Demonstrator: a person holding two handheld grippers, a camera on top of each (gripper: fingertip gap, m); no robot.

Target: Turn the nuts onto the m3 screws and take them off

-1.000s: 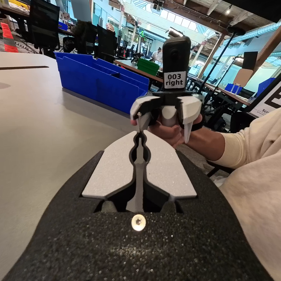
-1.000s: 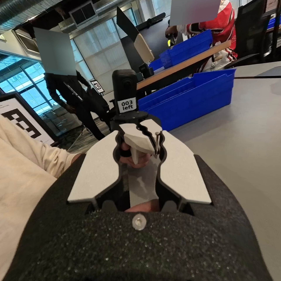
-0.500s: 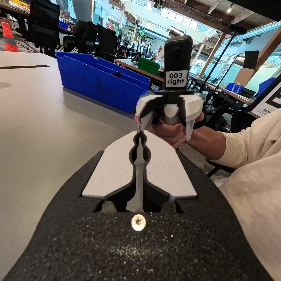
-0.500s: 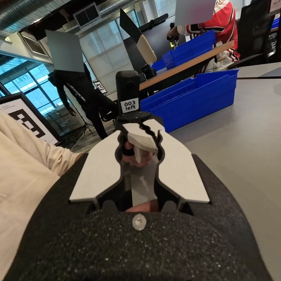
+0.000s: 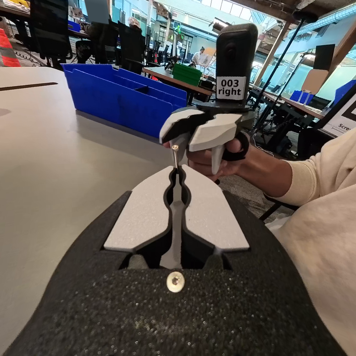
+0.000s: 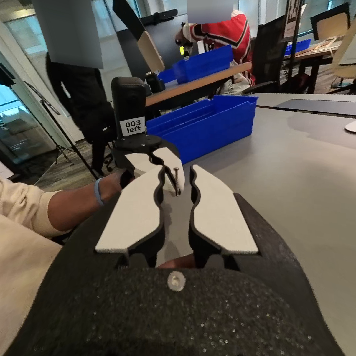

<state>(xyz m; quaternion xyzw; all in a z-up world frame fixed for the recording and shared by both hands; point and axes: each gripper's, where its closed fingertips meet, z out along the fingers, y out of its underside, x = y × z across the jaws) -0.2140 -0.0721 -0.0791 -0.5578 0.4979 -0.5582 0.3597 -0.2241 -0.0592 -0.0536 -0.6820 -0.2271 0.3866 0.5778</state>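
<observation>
Right tongs [image 6: 177, 185] had parted and drawn back off screw [image 5: 175, 156]; left tongs [image 5: 178, 170] stayed clamped on its lower end, screw upright above counter [image 5: 57, 154] (nut not discernible); regrasp likely next.

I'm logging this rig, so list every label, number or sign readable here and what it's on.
White sticker on black upright camera, left wrist view: legible, wording withheld.
White sticker on black upright camera, right wrist view: likewise.
White sign board, black pattern: cropped, unreadable.

Cream sleeves [image 5: 317, 173] (ribbed cuffs), white-faced black claws
</observation>
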